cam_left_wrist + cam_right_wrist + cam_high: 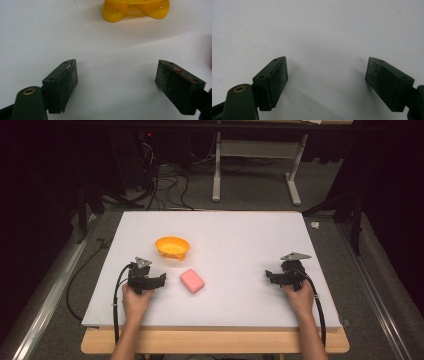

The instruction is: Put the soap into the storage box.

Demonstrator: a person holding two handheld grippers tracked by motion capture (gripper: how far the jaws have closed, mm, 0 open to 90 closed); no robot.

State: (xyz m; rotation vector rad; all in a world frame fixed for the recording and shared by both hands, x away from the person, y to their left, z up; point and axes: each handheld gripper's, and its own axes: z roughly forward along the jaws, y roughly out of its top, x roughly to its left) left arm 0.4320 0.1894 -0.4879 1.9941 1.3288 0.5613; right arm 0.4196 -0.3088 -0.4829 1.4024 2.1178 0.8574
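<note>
Approach stage: your left gripper (pixel 159 281) rests wide open, empty, just beside the pink soap bar (pixel 192 281), orange bowl (pixel 172 247) beyond; your right gripper (pixel 270 276) likewise gapes, well apart. Next, straddle the soap squarely

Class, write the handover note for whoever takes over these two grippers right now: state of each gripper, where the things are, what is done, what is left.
Left gripper: open, holding nothing, low over the white table, just left of the pink soap bar.
Right gripper: open, holding nothing, well off to the right with bare table before it.
Orange bowl: upright, beyond the soap bar and apart from it; it looks empty.
Done: nothing gripped or placed yet.
Left: probably grip the soap bar with the left gripper; the bowl looks like the likely place for it.
</note>
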